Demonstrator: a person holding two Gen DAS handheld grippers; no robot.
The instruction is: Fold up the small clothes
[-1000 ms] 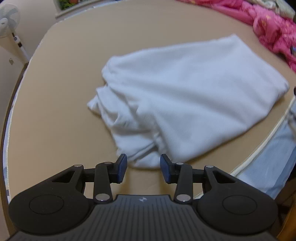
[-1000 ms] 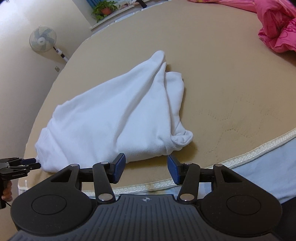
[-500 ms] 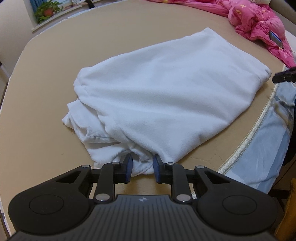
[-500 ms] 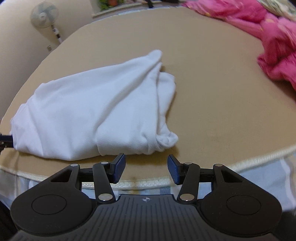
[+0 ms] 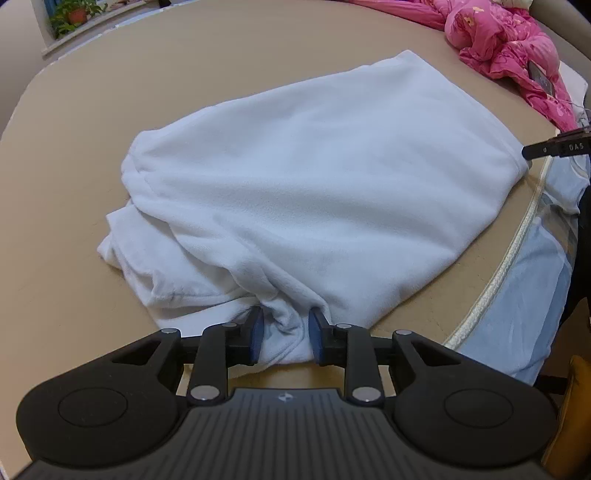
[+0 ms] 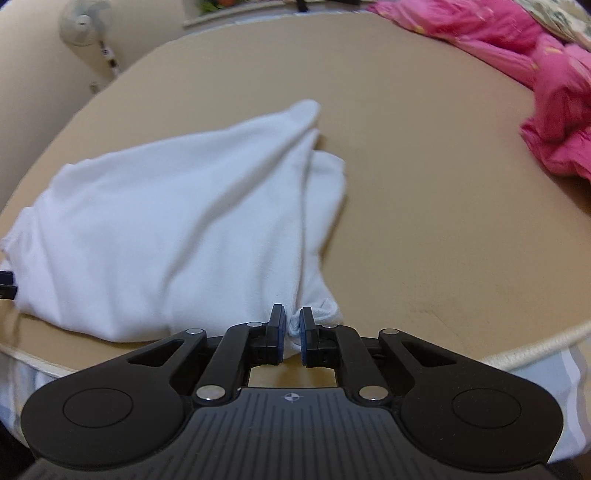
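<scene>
The tan mattress (image 5: 184, 110) carried the white garment (image 5: 314, 177) near its front edge. Both grippers pointed steeply down at it: the left gripper (image 5: 283, 334) held a bunched hem, its jaws opening slightly — the right gripper (image 6: 291, 329) was closing on a corner. Only the right view showed a fan (image 6: 83, 22), blurred.

Left gripper (image 5: 283, 334) low over a tan mattress (image 5: 55, 229), jaws opening, a bunched fold of the white garment (image 5: 314, 184) between the blue pads (image 5: 256, 334) and touching both. Garment spread in a rumpled heap across the mattress, its far corner just beside the black tip of the right gripper (image 5: 554, 148) at the frame's right edge. Beyond, pink bedding (image 5: 513, 51) at upper right and a potted plant (image 5: 75, 13) on a sill at upper left.
</scene>
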